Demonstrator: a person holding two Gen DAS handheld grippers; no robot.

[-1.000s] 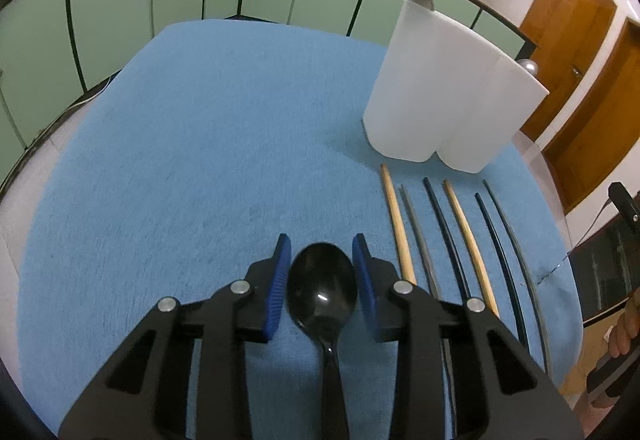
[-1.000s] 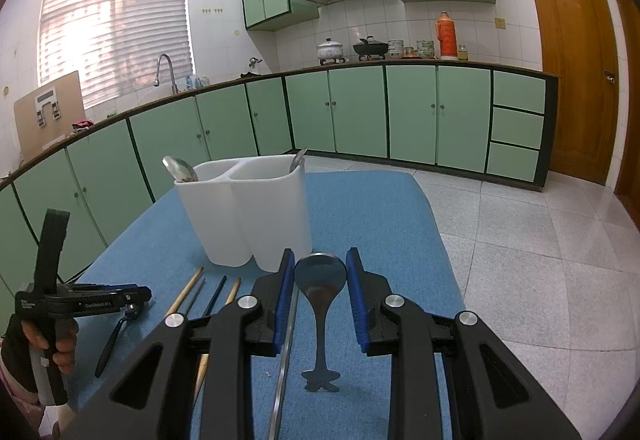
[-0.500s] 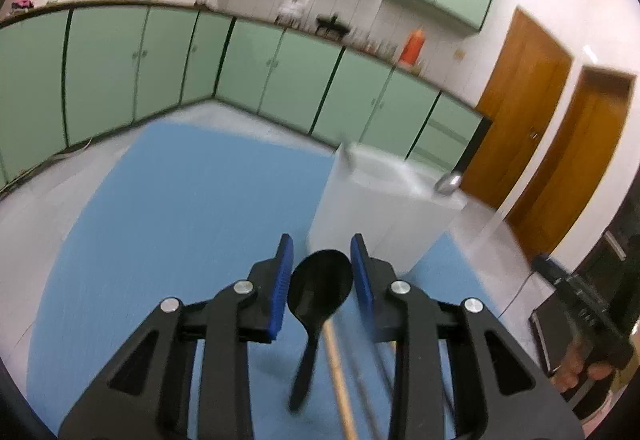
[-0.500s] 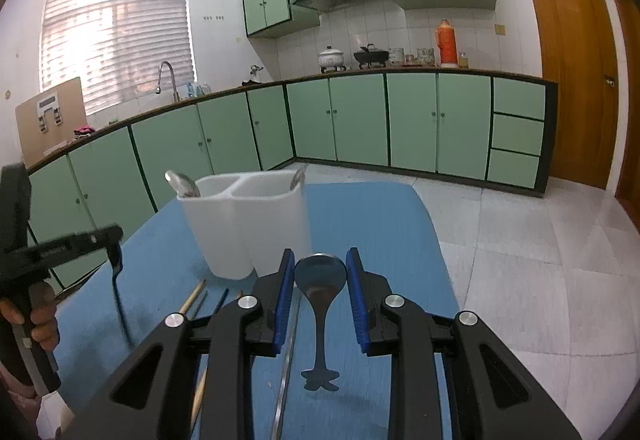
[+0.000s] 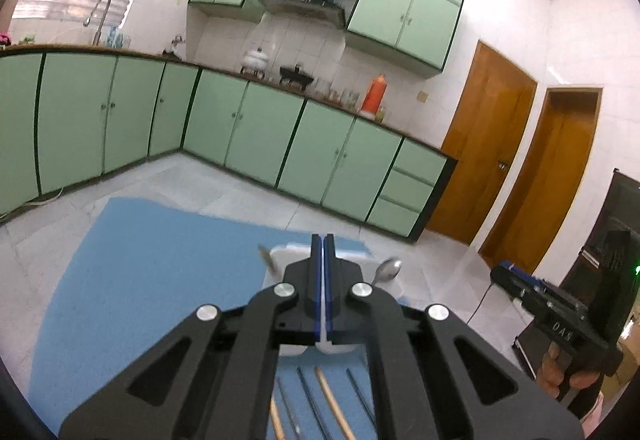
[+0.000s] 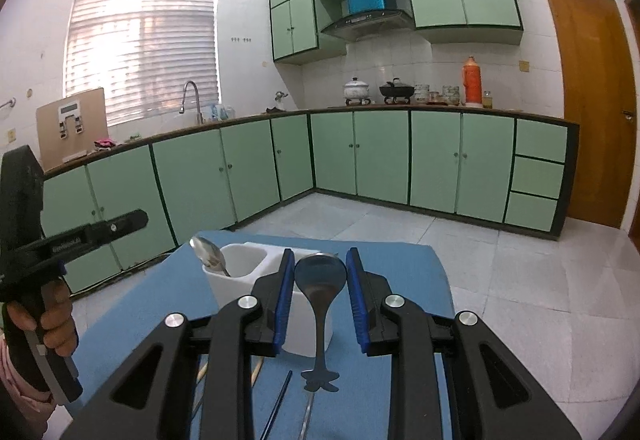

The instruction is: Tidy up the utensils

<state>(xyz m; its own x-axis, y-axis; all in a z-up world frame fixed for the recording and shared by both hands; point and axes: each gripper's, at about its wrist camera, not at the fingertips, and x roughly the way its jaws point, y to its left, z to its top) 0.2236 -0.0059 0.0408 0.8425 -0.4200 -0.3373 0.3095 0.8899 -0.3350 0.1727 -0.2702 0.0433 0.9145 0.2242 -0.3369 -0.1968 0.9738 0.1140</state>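
Observation:
My left gripper [image 5: 323,240] is shut with its blue pads pressed together, raised over the white two-compartment utensil holder [image 5: 384,286]; no black spoon shows in it. A steel spoon [image 5: 387,270] stands in the holder. Chopsticks [image 5: 332,400] lie on the blue mat below. My right gripper [image 6: 320,272] is shut on a steel spoon [image 6: 320,280], bowl up, handle hanging down, just in front of the holder [image 6: 244,268]. Another steel spoon [image 6: 208,254] leans in the holder's left compartment.
The blue mat [image 5: 160,260] covers the table, whose edges drop to a tiled floor [image 6: 520,260]. Green cabinets [image 6: 380,155] line the walls. The left gripper's handle and hand [image 6: 36,280] show at the left of the right wrist view.
My left gripper lifted the black spoon off the mat and rose toward the holder; now its pads are closed flat and the spoon is out of sight. My right gripper moved closer to the holder.

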